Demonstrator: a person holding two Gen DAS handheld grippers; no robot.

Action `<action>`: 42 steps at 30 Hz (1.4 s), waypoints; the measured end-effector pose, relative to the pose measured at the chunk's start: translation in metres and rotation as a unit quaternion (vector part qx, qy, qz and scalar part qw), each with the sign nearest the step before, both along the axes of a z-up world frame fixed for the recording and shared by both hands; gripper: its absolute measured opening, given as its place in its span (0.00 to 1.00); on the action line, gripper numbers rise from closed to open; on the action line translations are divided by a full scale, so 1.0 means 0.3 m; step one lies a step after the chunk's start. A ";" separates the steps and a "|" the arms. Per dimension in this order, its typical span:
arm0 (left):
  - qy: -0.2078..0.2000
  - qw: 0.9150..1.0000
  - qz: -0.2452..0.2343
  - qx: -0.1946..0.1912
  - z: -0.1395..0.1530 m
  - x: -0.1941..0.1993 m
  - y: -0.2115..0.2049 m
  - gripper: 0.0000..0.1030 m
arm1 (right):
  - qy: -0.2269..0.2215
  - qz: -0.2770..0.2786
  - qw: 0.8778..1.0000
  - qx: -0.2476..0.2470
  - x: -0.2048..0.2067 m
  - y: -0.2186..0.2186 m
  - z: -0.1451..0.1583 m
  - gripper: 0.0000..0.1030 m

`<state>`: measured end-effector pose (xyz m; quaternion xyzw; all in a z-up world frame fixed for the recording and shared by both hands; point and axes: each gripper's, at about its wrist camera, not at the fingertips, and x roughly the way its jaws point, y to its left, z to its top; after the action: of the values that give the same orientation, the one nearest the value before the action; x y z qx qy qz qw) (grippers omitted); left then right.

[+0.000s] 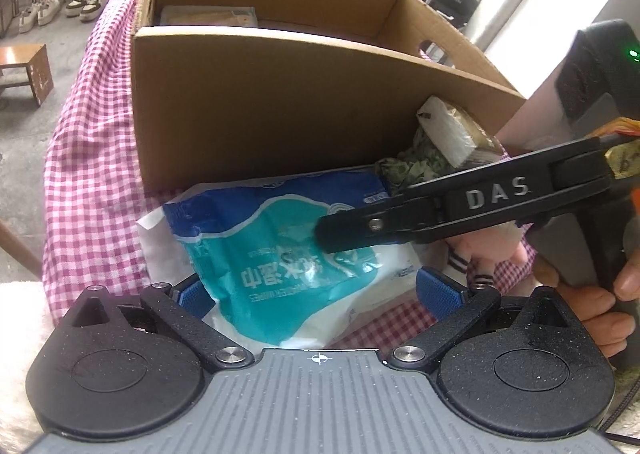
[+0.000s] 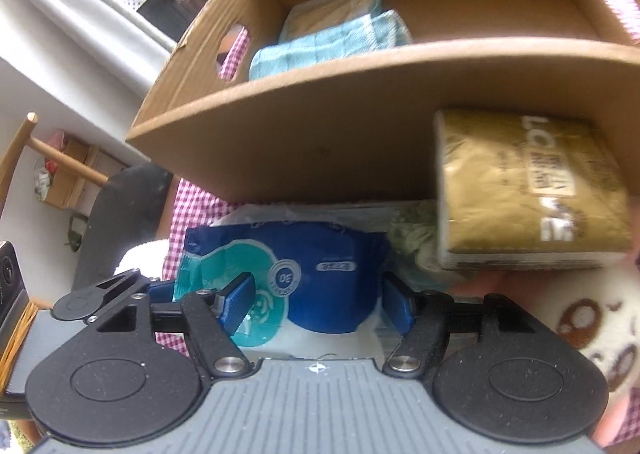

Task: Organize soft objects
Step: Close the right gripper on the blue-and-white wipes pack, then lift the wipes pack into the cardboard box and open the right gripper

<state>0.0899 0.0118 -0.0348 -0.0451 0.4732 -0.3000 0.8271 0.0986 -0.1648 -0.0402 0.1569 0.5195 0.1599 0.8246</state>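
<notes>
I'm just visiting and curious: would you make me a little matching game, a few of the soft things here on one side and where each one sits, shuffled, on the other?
Things:
1. blue wet-wipes pack
2. light blue towel
3. gold tissue pack
4. green patterned cloth

Places:
A. inside the cardboard box
B. leaning against the box's front wall, off to the right
C. between both pairs of open gripper fingers
D. crumpled on the checkered cloth, under the gold pack

Pairs: 1-C, 2-A, 3-B, 4-D
</notes>
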 end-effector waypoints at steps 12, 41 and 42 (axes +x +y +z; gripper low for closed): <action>-0.016 1.000 0.005 0.003 0.031 -0.039 -0.008 0.99 | -0.013 0.014 1.000 0.005 -0.012 0.011 0.024 0.57; -0.107 0.994 -0.031 0.008 0.449 0.261 -0.206 0.99 | -0.150 0.021 0.986 0.064 0.120 -0.192 0.468 0.55; -0.096 0.995 -0.033 0.011 0.444 0.301 -0.230 0.99 | -0.142 0.017 0.988 0.067 0.158 -0.219 0.465 0.55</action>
<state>0.1801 -0.0573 0.0984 0.0087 0.3960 -0.3250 0.8588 0.1461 -0.2303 0.0993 0.1785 0.3883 0.2292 0.8745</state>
